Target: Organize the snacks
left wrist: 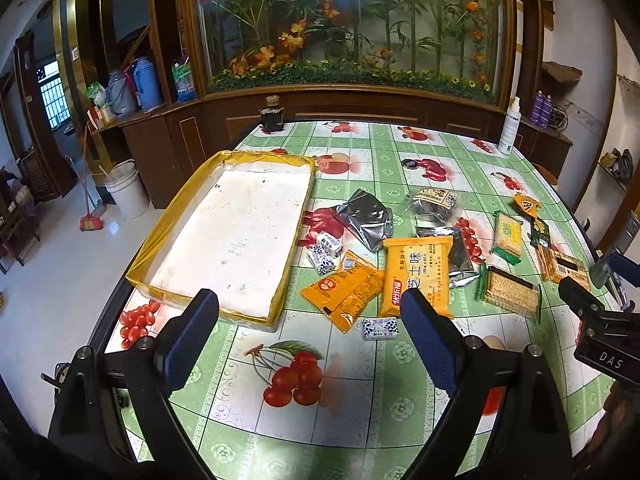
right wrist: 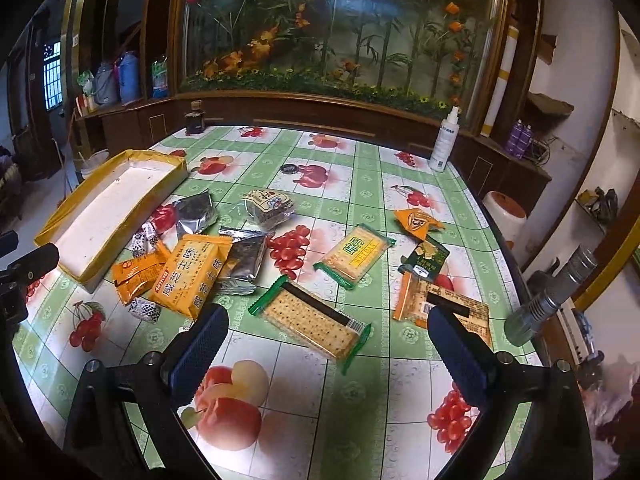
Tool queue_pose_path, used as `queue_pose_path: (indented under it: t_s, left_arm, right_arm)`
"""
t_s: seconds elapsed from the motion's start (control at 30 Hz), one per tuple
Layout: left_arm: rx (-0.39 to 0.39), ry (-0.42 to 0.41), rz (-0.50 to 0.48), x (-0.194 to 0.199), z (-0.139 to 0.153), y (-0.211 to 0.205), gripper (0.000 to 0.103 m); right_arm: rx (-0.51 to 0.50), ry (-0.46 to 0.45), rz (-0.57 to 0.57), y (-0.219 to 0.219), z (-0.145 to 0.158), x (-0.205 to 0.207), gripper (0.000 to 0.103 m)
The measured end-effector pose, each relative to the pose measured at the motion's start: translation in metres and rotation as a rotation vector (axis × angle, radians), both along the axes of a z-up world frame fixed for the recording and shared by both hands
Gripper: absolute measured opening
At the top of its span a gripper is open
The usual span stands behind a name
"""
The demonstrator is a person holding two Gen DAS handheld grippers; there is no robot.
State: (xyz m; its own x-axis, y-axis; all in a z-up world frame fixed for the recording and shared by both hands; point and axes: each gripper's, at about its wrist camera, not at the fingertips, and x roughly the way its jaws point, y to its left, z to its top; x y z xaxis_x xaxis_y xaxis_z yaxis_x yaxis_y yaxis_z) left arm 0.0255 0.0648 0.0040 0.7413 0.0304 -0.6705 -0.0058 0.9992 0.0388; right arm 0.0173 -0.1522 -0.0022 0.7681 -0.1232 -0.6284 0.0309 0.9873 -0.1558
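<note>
Snacks (left wrist: 416,276) lie scattered over the fruit-print tablecloth (left wrist: 304,420), all to the right of the empty tray (left wrist: 236,240) with the yellow taped rim. None is in the tray yet, so by the look of it the sorting has not begun; this is the approach before the first pick.

Left gripper (left wrist: 310,344) hangs over the near edge of the table, jaws spread wide, nothing between them. A small blue-and-white candy (left wrist: 380,328) lies just beyond its fingertips, beside the big orange biscuit pack (right wrist: 192,280) and the smaller orange packet (left wrist: 344,292).

Right gripper (right wrist: 324,352) also wide open and empty, low over the table. The clear cracker pack with green ends (right wrist: 312,320) sits right between its fingers, a bit ahead. Further off are the yellow-green cracker pack (right wrist: 354,256), a silver foil pouch (right wrist: 196,212), a dark green packet (right wrist: 426,262) and a small orange triangle packet (right wrist: 416,222).

Next move, my guess: right gripper drops onto the cracker pack, closes across its short side, then carries it left to the tray. The pack is flat and slick, so the fingers need to get under an edge or pinch the crimped end.
</note>
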Motion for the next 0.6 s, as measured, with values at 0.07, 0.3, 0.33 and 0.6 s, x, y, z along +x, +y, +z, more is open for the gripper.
queue_pose_path:
  t_s: [0.07, 0.3, 0.33, 0.6]
  left_arm:
    - [0.002, 0.001, 0.000, 0.000, 0.000, -0.002, 0.093]
    - [0.008, 0.014, -0.010, -0.001, -0.003, -0.006, 0.093]
    - [0.011, 0.015, -0.012, -0.002, -0.003, -0.006, 0.093]
    - [0.014, 0.030, -0.027, -0.002, -0.006, -0.013, 0.093]
  right_arm:
    - [-0.013, 0.000, -0.006, 0.000, 0.000, 0.001, 0.101]
    - [-0.013, 0.010, -0.013, -0.001, -0.002, 0.000, 0.101]
    - [-0.013, 0.011, -0.014, -0.001, -0.002, 0.000, 0.101]
    - [-0.031, 0.004, -0.027, -0.001, -0.002, -0.002, 0.101]
